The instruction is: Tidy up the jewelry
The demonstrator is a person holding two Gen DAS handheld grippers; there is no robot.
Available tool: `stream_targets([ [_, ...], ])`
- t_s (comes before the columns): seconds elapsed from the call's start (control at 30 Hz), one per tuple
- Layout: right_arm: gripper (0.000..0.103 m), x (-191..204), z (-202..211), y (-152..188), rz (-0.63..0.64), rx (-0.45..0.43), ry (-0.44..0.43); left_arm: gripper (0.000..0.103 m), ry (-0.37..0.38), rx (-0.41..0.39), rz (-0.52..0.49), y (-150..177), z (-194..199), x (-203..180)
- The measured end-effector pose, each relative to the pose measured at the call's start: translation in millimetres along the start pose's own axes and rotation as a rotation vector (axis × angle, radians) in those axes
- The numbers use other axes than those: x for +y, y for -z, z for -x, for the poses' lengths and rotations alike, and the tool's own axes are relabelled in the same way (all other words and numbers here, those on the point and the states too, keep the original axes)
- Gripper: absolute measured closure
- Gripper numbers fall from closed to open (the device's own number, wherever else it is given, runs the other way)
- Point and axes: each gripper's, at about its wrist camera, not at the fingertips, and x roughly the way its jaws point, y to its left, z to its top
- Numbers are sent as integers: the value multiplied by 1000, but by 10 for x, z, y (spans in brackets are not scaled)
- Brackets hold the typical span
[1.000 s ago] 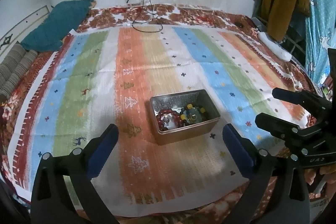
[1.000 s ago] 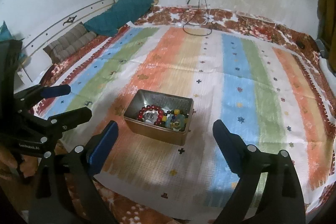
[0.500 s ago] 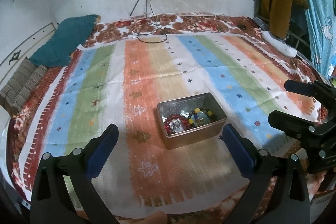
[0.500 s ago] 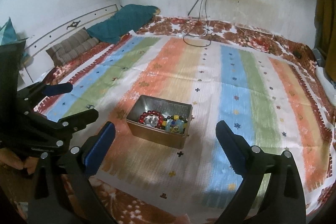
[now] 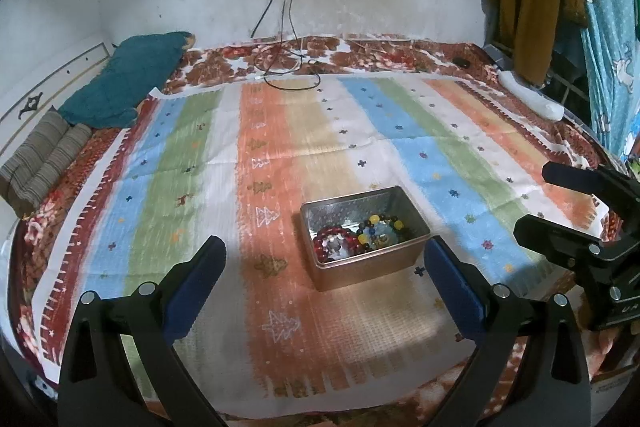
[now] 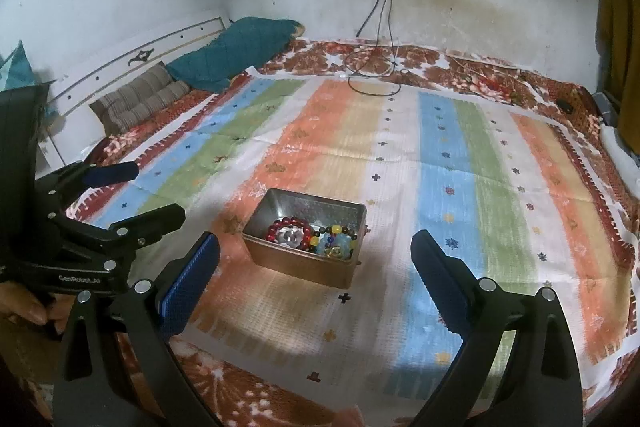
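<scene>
Tin (image 5: 372, 263) – jewelry (image 6: 312, 237) tangled, indistinct

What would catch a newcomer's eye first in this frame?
Probably the open metal tin on the orange stripe of the striped cloth, holding a red bead bracelet beside a multicoloured bead bracelet. Next come the left gripper and right gripper, both open and empty, short of the tin on the near side.
</scene>
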Motion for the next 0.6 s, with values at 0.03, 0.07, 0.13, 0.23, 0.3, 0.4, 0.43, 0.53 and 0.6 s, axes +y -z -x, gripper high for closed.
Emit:
stream_targets([
  [0.03, 6, 1, 3, 2, 1, -1, 7, 6, 2, -3, 0, -1, 7, -2],
  [0.07, 6, 2, 7, 4, 3, -3, 12, 6, 5, -8, 0, -1, 19, -5],
  [0.13, 6, 25, 8, 8, 9, -2, 11, 6, 6, -13, 1, -3, 29, -8],
  [0.23, 6, 52, 27, 9, 19, -9, 8, 6, 5, -12, -1, -1, 31, -9],
  [0.3, 6, 49, 38, 5, 16, -14, 8, 6, 4, -13, -1, -1, 35, -8],
  [0.4, 6, 41, 26, 0, 8, -12, 12, 6, 8, -10, -1, -1, 33, -10],
  [0.43, 6, 41, 22, -3, 8, -12, 13, 6, 7, -9, -2, 0, 31, -10],
  [0.53, 6, 41, 19, -3, 9, -11, 13, 6, 4, -10, -3, -4, 38, -18],
  [0.6, 6, 40, 20, -4, 8, -12, 13, 6, 4, -11, -2, -5, 38, -18],
])
